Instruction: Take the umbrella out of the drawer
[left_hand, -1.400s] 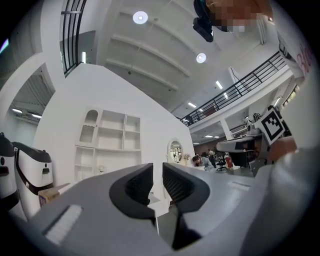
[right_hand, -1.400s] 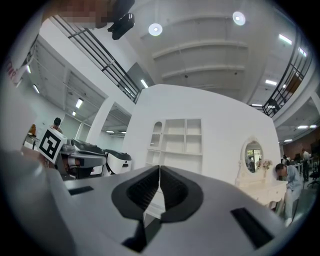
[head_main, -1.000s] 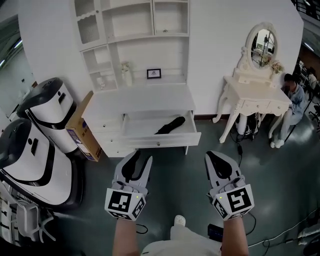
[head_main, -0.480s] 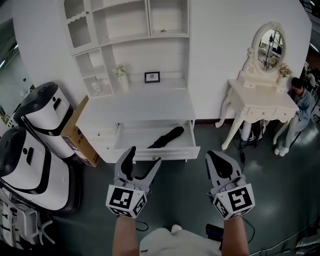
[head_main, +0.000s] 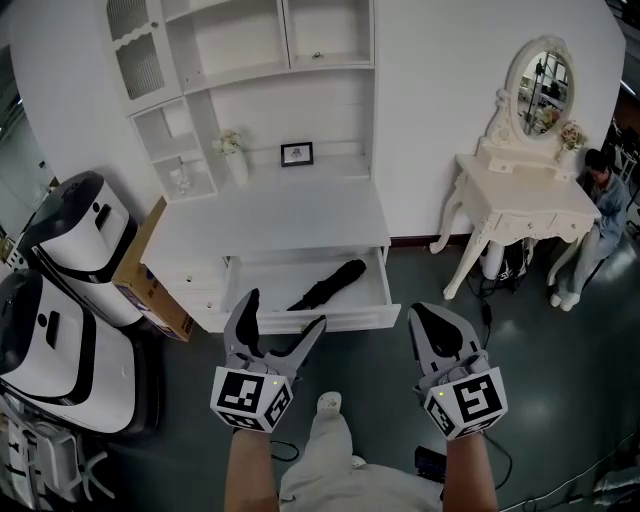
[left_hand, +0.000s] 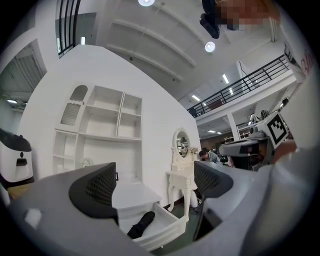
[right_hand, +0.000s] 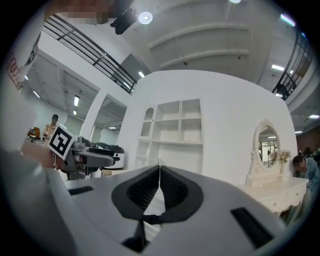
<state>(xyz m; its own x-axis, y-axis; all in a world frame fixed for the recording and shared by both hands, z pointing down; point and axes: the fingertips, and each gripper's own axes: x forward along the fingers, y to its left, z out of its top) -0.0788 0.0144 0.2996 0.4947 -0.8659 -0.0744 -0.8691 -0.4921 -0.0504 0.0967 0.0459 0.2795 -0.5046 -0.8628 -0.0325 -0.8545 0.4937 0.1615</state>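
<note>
Well, my left hand-held gripper (head_main: 285, 310) stands released, its jaws having just been opening with nothing between them; my right hand-held gripper (head_main: 427, 314) is clenched empty. The folded black umbrella (head_main: 327, 284) lies diagonally in the open drawer (head_main: 312, 319), apart from both. Coming in too low, I could knock the drawer's front or shove the umbrella deeper.

In the left gripper view, the lower end of the umbrella (left_hand: 142, 223) is hidden behind a dark pad (left_hand: 95, 191) of the left gripper (left_hand: 155, 175). In the right gripper view, the right gripper (right_hand: 159, 169), with its jaws pressed together, blocks the middle, so the umbrella cannot be seen. In the head view, the framed picture (head_main: 295, 153) is too small to read. The top edge cuts off the shelf unit (head_main: 250, 60), and the left edge cuts the white machine (head_main: 55, 350).
</note>
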